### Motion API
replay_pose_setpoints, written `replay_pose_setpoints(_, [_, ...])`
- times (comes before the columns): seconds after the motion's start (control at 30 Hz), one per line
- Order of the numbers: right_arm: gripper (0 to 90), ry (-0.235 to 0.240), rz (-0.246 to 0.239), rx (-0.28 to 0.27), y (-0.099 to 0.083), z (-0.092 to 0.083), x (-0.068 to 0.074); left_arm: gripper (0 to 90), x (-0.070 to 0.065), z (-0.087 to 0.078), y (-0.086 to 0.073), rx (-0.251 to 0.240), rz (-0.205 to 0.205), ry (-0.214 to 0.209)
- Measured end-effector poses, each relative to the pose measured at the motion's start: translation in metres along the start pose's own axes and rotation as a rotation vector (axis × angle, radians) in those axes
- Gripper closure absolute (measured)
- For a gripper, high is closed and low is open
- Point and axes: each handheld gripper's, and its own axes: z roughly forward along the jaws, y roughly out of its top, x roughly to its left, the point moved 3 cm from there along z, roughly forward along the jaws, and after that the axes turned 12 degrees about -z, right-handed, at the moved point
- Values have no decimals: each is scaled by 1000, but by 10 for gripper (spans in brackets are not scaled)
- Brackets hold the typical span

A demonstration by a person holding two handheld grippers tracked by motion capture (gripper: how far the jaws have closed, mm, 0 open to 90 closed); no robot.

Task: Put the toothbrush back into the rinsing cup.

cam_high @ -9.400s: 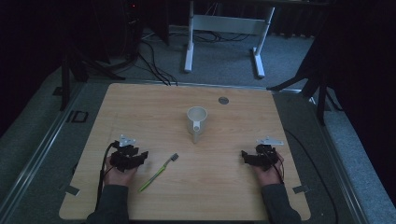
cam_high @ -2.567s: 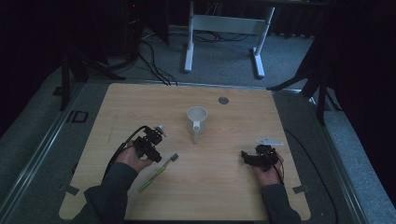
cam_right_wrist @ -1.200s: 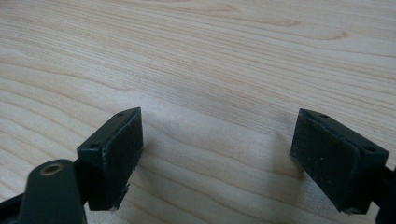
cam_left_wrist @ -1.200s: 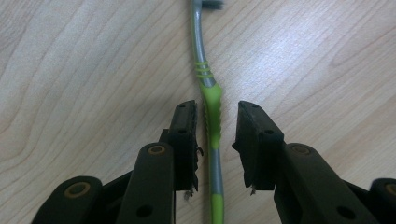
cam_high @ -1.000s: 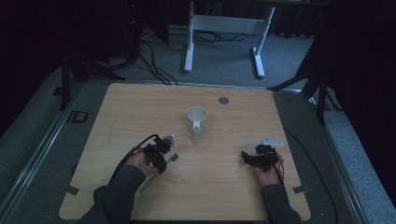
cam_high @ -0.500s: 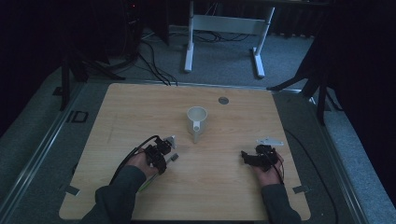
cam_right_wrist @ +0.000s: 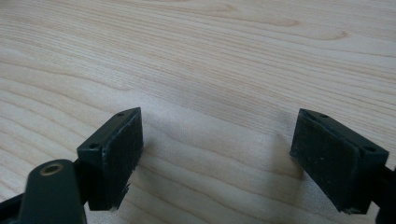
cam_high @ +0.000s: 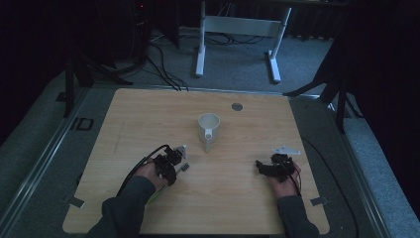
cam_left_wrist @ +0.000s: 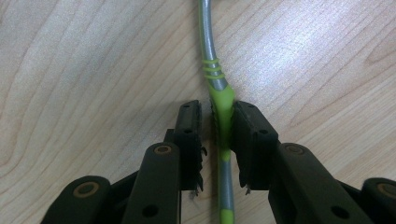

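A dim room with grey carpet surrounds a light wooden table (cam_high: pixel 148 114); beyond its far edge stands a white metal frame (cam_high: pixel 237 29), with dark cables trailing over the floor beside it. Near the middle of the table a white mug (cam_high: pixel 208 130) stands upright, its handle turned toward the person. A small round grey disc (cam_high: pixel 236 106) lies near the far edge.

The person's left hand (cam_high: pixel 148 173) brings the left gripper (cam_high: pixel 181 159) down onto the table, near the mug on its left and nearer the person. Its jaws have just been closing and stand narrow around a green and grey toothbrush (cam_left_wrist: pixel 219 107) lying flat on the wood: one pad touches the green grip, the other is just short of it.

The right gripper (cam_high: pixel 262 167) rests low at the right side, well apart from the mug, its jaws spread wide over bare wood.
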Motion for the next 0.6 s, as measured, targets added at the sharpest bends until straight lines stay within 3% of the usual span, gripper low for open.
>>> replay_pose_setpoints(0.6, [165,0,0,0,0,0,0,819,1,-4,-2,-7,8,13])
